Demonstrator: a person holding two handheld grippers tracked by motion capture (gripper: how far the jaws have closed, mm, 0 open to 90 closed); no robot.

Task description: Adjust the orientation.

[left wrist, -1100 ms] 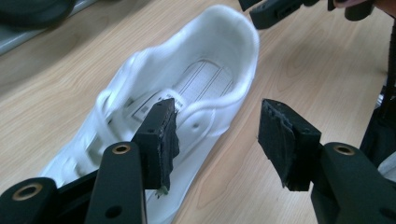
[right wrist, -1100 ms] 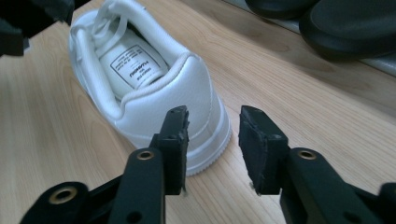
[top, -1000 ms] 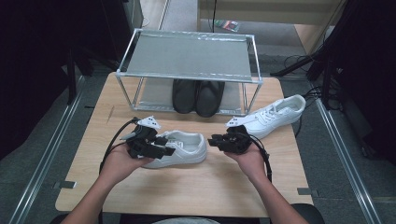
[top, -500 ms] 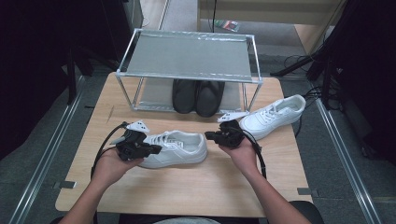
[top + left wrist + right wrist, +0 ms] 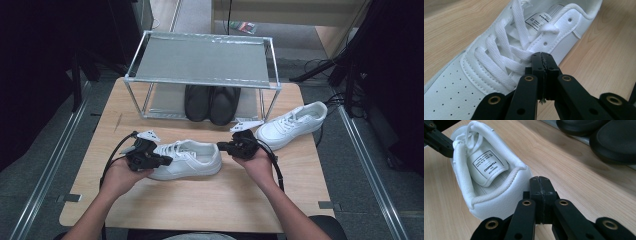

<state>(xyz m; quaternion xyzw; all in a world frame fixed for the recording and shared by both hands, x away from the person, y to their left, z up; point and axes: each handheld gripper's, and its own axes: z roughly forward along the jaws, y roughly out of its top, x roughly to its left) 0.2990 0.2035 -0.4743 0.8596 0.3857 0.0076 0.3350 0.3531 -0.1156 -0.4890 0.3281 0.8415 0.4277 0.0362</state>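
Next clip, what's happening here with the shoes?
A person holds a gripper in each hand at either end of a white sneaker lying on the table. The left gripper is shut, its tips against the laces; the right gripper is shut beside the heel. A second white sneaker lies to the right, and black shoes sit under the rack.

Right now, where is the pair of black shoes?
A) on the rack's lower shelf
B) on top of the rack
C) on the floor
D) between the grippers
A: the black shoes sit side by side under the rack top, on its lower shelf.
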